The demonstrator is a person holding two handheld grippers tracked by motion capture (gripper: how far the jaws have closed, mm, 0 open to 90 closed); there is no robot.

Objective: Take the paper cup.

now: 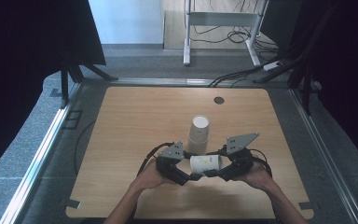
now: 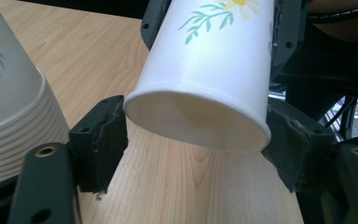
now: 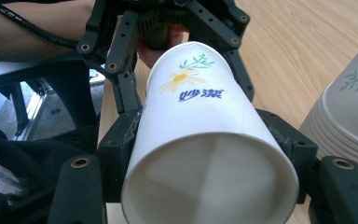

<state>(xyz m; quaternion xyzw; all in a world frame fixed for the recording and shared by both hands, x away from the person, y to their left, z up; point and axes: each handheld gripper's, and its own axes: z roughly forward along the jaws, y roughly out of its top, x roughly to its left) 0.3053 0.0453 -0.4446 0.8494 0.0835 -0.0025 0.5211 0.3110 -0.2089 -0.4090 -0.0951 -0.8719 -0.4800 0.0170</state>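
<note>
A white paper cup [image 1: 205, 163] with a flower print hangs on its side just above the wooden table [image 1: 135, 126], held between both grippers. My left gripper [image 1: 193, 169] comes in from the left, and its black pads [image 2: 103, 135] press on either side of the cup [image 2: 205, 70] at the near end. My right gripper [image 1: 218, 168] comes in from the right and is shut on the other end of the cup [image 3: 200, 140], its jaws hugging both sides. A person's hands hold both tools near the table's front edge.
A stack of several upside-down paper cups [image 1: 199, 133] stands just behind the held cup, close to both grippers [image 2: 9, 107] [image 3: 349, 121]. A small round grommet [image 1: 219, 100] sits near the table's far edge. Black curtains flank the table; a desk frame and cables lie beyond.
</note>
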